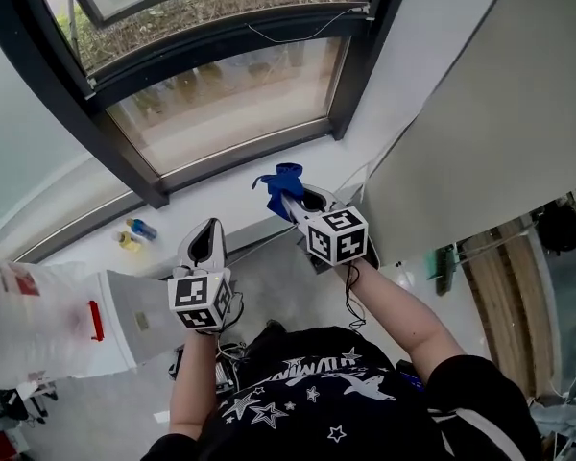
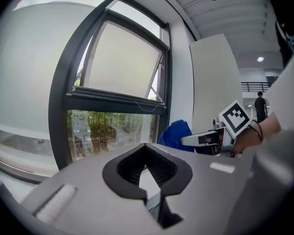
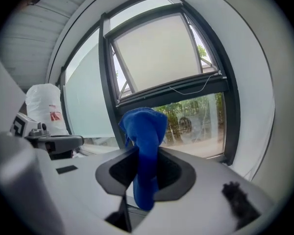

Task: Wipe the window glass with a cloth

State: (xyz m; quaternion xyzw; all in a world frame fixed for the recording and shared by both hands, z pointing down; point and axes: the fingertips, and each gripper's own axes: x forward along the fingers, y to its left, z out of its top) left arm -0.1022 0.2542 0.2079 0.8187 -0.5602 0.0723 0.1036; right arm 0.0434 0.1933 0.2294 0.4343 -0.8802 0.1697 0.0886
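Now, step: approach, wiping not begun.
Right gripper (image 3: 144, 153): clamped on blue cloth (image 3: 146, 126), centre frame.
Left gripper (image 2: 145, 150): closed, seemingly empty.
Next: press cloth against window glass (image 1: 226, 104), upper centre.

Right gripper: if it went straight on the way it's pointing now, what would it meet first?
Probably the lower window pane, close to its dark frame. The blue cloth clamped in the right gripper would touch before the jaws do. Depth is unclear.
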